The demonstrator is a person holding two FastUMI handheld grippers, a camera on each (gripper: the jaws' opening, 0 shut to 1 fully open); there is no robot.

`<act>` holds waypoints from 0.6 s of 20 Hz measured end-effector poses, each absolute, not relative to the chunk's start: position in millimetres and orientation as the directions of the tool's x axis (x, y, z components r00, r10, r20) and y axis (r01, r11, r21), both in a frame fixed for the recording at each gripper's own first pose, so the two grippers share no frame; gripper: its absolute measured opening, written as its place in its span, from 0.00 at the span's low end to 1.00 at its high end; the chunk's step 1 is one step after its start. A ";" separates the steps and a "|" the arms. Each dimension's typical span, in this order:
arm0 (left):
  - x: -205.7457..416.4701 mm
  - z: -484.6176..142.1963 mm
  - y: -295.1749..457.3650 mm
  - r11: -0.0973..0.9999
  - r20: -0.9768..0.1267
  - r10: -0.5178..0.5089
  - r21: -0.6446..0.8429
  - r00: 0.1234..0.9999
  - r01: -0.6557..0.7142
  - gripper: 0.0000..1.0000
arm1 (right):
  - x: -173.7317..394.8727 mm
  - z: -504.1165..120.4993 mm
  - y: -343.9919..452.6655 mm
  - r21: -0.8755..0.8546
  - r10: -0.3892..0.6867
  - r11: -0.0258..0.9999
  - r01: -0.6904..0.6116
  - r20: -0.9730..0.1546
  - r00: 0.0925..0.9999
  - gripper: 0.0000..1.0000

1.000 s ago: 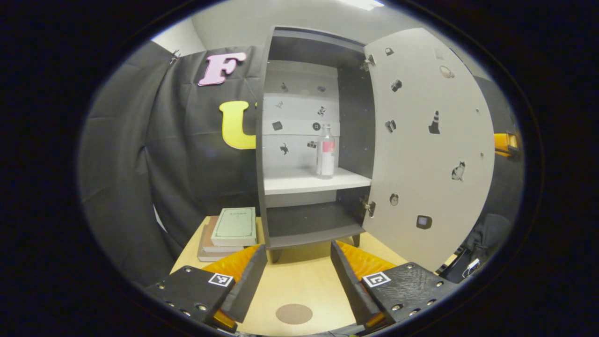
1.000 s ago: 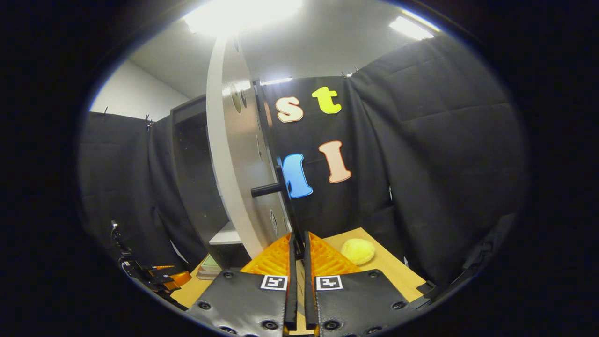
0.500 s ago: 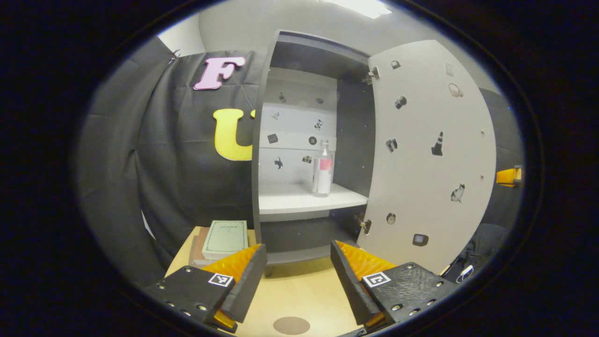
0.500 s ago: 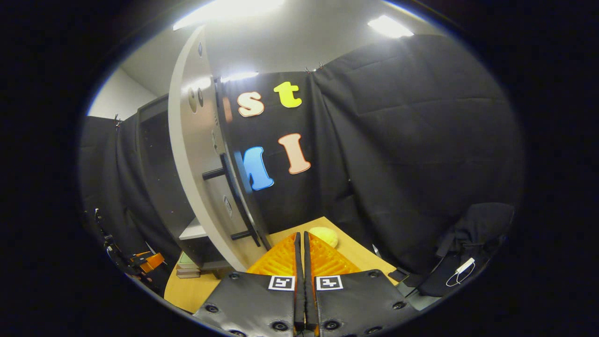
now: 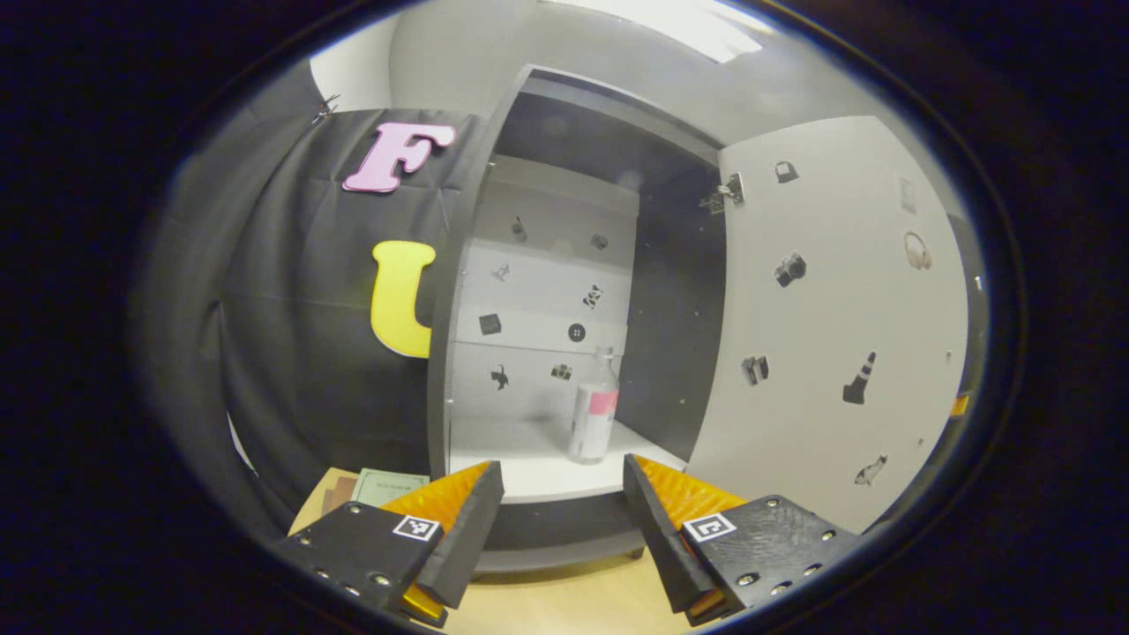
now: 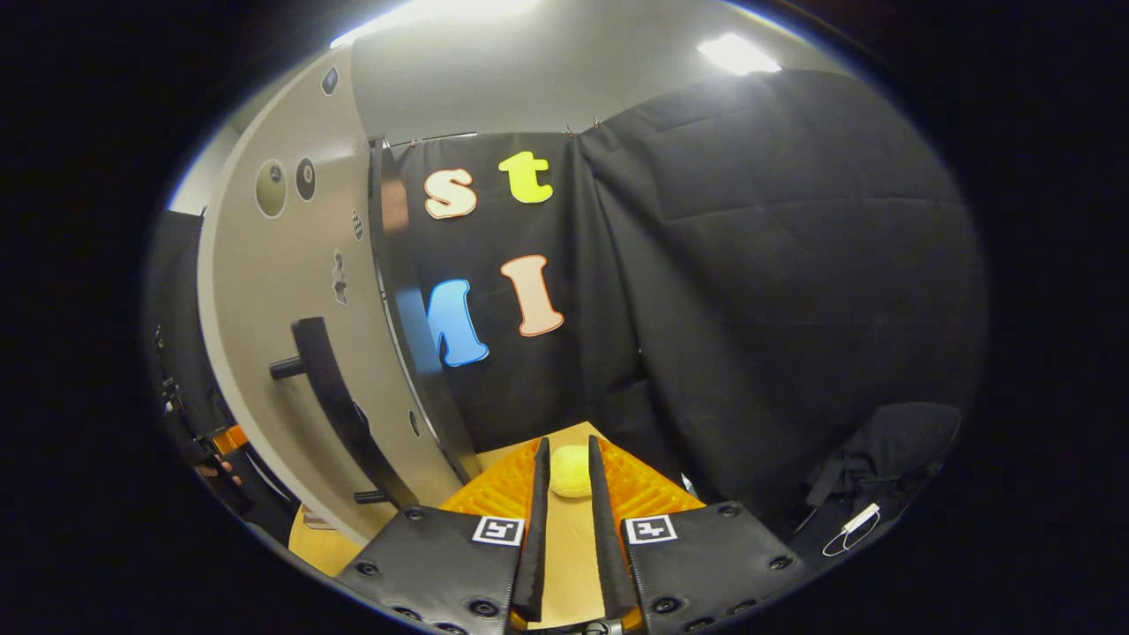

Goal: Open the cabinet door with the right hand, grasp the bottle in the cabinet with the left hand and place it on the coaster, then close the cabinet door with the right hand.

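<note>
The dark cabinet (image 5: 679,291) stands open, its pale door (image 5: 838,335) swung out to the right. A clear bottle (image 5: 593,414) with a pink label stands upright on the white shelf (image 5: 520,463) inside. My left gripper (image 5: 560,494) is open, a short way in front of the shelf and level with it, with the bottle just beyond the gap. In the right gripper view the door's outer face (image 6: 265,335) and its black handle (image 6: 331,397) lie to the left. My right gripper (image 6: 566,445) is off the handle, its fingers a narrow gap apart and holding nothing.
A stack of books (image 5: 379,485) lies on the wooden table (image 5: 564,608) left of the cabinet. A round yellow object (image 6: 571,472) rests on the table beyond my right gripper. Black cloth walls close in the booth.
My left gripper has risen and closed in on the shelf; the coaster has dropped out of its view. My right gripper has drawn away from the door handle, and its fingers have parted slightly.
</note>
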State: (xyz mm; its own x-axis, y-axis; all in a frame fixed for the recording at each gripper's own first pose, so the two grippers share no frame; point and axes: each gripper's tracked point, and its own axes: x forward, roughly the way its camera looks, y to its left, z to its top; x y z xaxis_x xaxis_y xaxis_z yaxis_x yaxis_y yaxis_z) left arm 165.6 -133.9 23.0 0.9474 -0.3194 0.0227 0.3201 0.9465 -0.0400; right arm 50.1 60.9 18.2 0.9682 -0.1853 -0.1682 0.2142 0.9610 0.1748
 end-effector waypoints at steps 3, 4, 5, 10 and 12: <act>203.8 42.3 -148.3 0.947 0.067 -0.317 -0.027 0.946 0.319 0.84 | 56.0 16.0 54.7 0.159 -0.183 0.964 0.212 -0.178 0.967 0.24; 216.2 46.9 -153.5 0.947 0.073 -0.319 -0.018 0.945 0.321 0.82 | 58.2 15.0 52.6 0.159 -0.182 0.964 0.212 -0.182 0.966 0.31; 228.6 48.8 -160.4 0.944 0.080 -0.325 -0.022 0.942 0.328 0.84 | 60.7 14.2 52.1 0.156 -0.182 0.965 0.212 -0.186 0.965 0.33; 286.4 43.2 -189.4 0.930 0.068 -0.360 -0.054 0.930 0.364 0.84 | 71.0 11.7 39.5 0.127 -0.203 0.965 0.230 -0.196 0.959 0.84; 308.2 39.0 -200.1 0.928 0.064 -0.367 -0.037 0.928 0.370 0.84 | 74.5 11.5 43.2 0.134 -0.187 0.967 0.215 -0.195 0.963 0.94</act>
State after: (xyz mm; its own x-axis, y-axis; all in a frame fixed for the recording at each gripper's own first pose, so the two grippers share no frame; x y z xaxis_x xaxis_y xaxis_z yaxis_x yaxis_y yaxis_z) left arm 308.2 -200.1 39.0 0.9280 -0.3669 0.0644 0.3696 0.9285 -0.0368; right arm 74.5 43.2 11.5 0.9627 -0.1874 -0.1950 0.2155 0.9672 0.1344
